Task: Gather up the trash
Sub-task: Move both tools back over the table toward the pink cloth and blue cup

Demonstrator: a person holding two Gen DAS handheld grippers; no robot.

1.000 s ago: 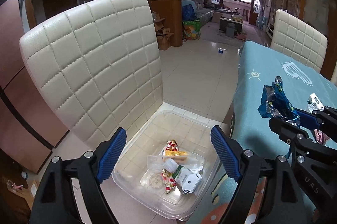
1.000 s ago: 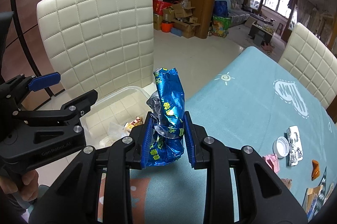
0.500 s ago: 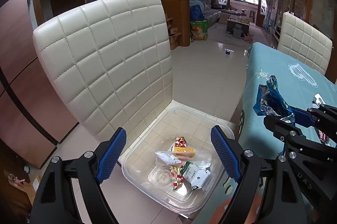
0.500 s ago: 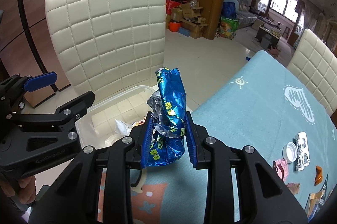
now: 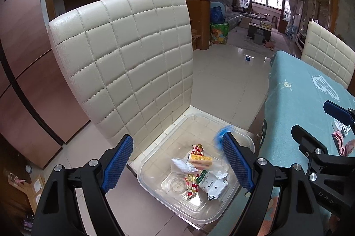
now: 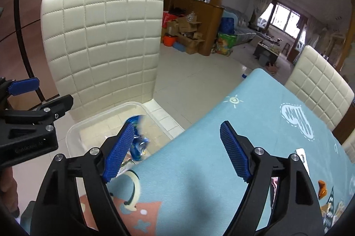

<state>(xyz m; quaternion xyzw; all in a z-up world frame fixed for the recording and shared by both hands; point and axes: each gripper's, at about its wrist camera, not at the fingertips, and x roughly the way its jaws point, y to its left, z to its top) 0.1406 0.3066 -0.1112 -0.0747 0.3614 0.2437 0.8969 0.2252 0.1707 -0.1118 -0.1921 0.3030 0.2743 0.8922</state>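
Now the crumpled blue foil snack wrapper (image 6: 138, 142) is dropping, blurred, just beside the left finger of the right tool (image 6: 177, 153), whose jaws are opening with nothing pinched between them. In the left wrist view the same wrapper is showing only as a blue smear over the far right rim of the clear plastic bin (image 5: 153, 188), so it is falling toward or into that bin; whether it is touching anything yet cannot be told. The left tool (image 5: 177, 163) is hovering spread wide above the bin and gripping nothing.

Inside the bin, a red-and-white candy wrapper (image 5: 196, 149), a yellow flat packet (image 5: 200, 159), a white crumpled tissue (image 5: 183, 166) and a white-and-green printed sachet (image 5: 212, 188) are already lying together, so part of the collecting looks done. More is waiting: along the right edge of the teal cartoon-printed cloth covering the bench (image 6: 255, 125), a silvery blister pack (image 6: 302, 157), a small orange scrap (image 6: 322, 187) and some pink bits are lying well apart from the bin.

The bin is sitting on the seat of a cream quilted dining chair (image 5: 133, 58) drawn up beside the bench; a second matching chair (image 6: 317, 85) is standing at the far side. Beyond them, glossy pale floor tiles are running toward a wooden cabinet, stacked cardboard boxes and a bright window.
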